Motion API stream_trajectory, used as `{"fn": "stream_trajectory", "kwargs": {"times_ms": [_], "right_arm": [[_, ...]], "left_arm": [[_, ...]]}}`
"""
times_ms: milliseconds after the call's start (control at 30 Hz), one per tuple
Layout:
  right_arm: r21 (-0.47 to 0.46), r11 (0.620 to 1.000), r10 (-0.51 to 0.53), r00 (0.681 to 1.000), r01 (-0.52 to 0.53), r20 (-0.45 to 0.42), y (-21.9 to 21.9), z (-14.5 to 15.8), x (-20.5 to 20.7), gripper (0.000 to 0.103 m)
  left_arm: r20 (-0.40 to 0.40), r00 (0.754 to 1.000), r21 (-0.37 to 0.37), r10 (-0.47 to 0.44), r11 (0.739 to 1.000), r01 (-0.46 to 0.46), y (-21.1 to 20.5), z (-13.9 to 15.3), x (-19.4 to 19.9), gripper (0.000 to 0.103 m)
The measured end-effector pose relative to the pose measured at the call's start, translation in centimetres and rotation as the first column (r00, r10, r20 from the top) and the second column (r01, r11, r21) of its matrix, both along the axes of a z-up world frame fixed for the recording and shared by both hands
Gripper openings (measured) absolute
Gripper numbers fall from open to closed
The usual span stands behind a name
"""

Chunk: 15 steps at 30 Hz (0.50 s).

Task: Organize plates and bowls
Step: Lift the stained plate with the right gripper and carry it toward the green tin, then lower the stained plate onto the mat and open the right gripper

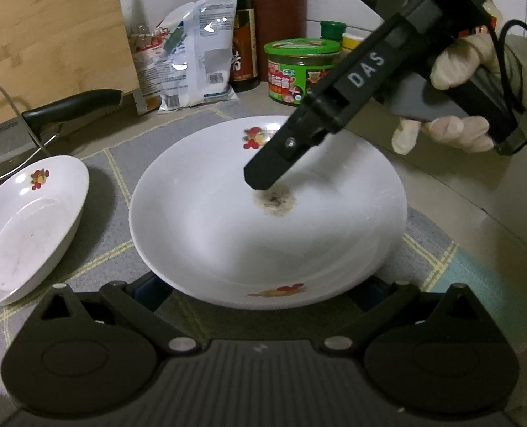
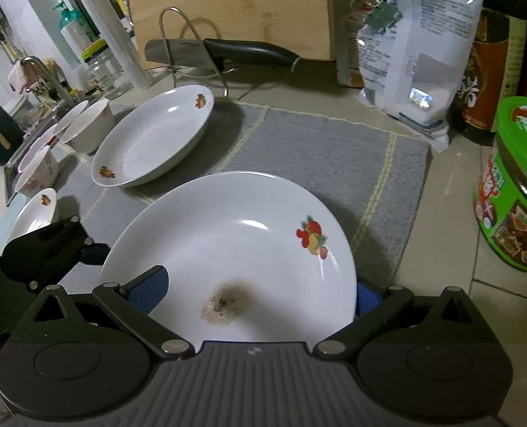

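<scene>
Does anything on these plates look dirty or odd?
Yes. The near plate has a brown, burnt-looking stain with dark specks near its middle. The far plate shows no such stain.

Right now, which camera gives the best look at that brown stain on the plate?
The right wrist view: the brown stain lies fully exposed on the plate. In the left wrist view, the right gripper hovers at its edge, crowding the stain.

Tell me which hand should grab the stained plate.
Right, probably: the right gripper is open astride the stained plate rim, one finger inside, one outside. The left gripper has its fingers spread wide, hidden beneath the near edge.
</scene>
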State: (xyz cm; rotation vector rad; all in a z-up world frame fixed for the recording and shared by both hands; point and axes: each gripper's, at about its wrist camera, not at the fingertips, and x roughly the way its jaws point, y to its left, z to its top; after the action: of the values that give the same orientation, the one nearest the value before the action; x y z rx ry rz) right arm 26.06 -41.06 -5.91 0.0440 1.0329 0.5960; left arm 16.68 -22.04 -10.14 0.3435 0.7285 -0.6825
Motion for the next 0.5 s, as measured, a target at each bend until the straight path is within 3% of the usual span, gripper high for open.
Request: {"fn": "stream_trajectory", "kwargs": {"times_ms": [300,500], "right_arm": [[-0.083,0.996,-0.016,0.997,0.023,0.079,0.3,2.1,-1.4,0.103],[-0.124,0.992,-0.001,0.990,0.019,0.142,1.9,4.1,-3.2,0.103]], "left_arm": [[0.024,0.999,-0.021,0.035,0.999,-0.035,1.3,1.0,-1.6,0.102],[0.037,0.993,-0.069,0.109,0.992,-0.106,3.1,2.4,-3.8,0.102]]}}
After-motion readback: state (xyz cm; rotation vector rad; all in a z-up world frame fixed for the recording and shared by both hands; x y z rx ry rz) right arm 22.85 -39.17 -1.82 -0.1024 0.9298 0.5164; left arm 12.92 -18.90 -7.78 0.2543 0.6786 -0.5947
